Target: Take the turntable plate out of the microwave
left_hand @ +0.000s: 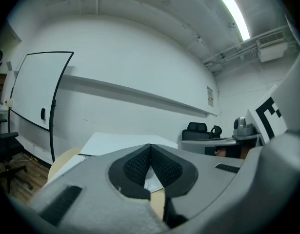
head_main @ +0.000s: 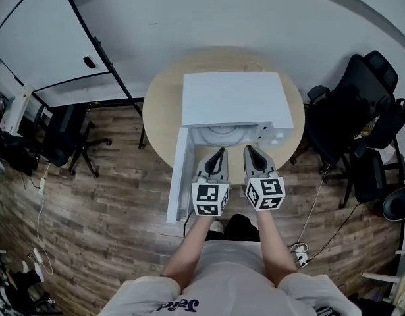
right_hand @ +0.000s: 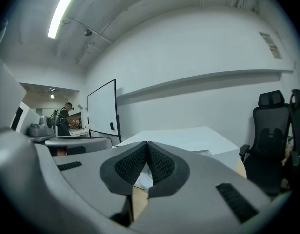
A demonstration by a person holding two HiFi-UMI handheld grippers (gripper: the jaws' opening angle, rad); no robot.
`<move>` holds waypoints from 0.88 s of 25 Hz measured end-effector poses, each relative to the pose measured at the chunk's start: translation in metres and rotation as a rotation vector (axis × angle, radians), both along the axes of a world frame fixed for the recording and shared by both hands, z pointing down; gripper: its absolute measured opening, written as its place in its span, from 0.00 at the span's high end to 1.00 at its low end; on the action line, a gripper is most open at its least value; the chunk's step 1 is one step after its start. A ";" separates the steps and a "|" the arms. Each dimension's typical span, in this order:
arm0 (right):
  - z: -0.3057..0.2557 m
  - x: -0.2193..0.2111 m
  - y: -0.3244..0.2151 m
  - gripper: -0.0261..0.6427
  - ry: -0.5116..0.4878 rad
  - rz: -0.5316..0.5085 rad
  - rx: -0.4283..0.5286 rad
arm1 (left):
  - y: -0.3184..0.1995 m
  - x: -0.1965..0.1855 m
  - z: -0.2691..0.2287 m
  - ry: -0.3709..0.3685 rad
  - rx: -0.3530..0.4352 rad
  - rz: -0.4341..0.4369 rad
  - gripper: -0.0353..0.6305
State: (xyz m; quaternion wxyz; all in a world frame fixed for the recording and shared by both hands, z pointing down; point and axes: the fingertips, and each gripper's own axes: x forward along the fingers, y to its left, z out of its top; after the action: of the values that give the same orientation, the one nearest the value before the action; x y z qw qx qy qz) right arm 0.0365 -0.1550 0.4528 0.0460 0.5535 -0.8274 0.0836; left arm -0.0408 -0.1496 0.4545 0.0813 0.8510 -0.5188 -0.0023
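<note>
Nearest the camera, the person's forearms are reaching forward and carrying both tools side by side, each with its marker cube facing up. The left gripper (head_main: pixel 220 151) is holding its jaws together with nothing between them; its own view shows the ribbed black pads meeting at the tips. The right gripper (head_main: pixel 250 150) is showing the same, its jaws closed and empty. Both are pointing roughly level at the open front of the microwave (head_main: pixel 232 97), just short of the opening.

The microwave's door (head_main: pixel 179 176) is hanging wide open on the left, its white slab running back alongside the left gripper.

The turntable plate (head_main: pixel 218 133) is lying flat inside the cavity, directly ahead of the jaws and somewhat lower. It is round, so it offers no long axis, only a thin near rim. It is sitting almost in line with the left gripper, while the right gripper is standing slightly to its right; both are about equally close. It looks pale, smooth and hard, probably glass, so I judge it slippery and in need of opened jaws on the rim.

The microwave is a plain white box with a flat matt top, resting on a round table (head_main: pixel 161 110) of light wood grain.

Beyond it, the brown plank floor (head_main: pixel 110 189) is carrying black office chairs (head_main: pixel 350 110) on the right and a whiteboard (head_main: pixel 37 38) on the left, against a bare pale wall.
</note>
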 end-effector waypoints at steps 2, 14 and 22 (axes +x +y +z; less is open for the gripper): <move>0.005 -0.001 -0.008 0.94 -0.004 0.002 -0.013 | -0.007 0.002 0.004 0.008 -0.011 0.004 0.93; 0.044 0.010 -0.033 0.94 -0.042 -0.023 -0.068 | -0.036 -0.002 0.064 0.022 -0.131 -0.027 0.93; 0.094 0.018 -0.042 0.94 -0.057 -0.052 -0.182 | -0.044 0.005 0.108 0.061 -0.239 -0.030 0.93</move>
State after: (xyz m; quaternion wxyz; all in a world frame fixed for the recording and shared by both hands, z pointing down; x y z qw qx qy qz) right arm 0.0545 -0.1972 0.5471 0.0748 0.5225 -0.8315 0.1731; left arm -0.0362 -0.1936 0.5628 0.1980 0.8269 -0.5254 0.0325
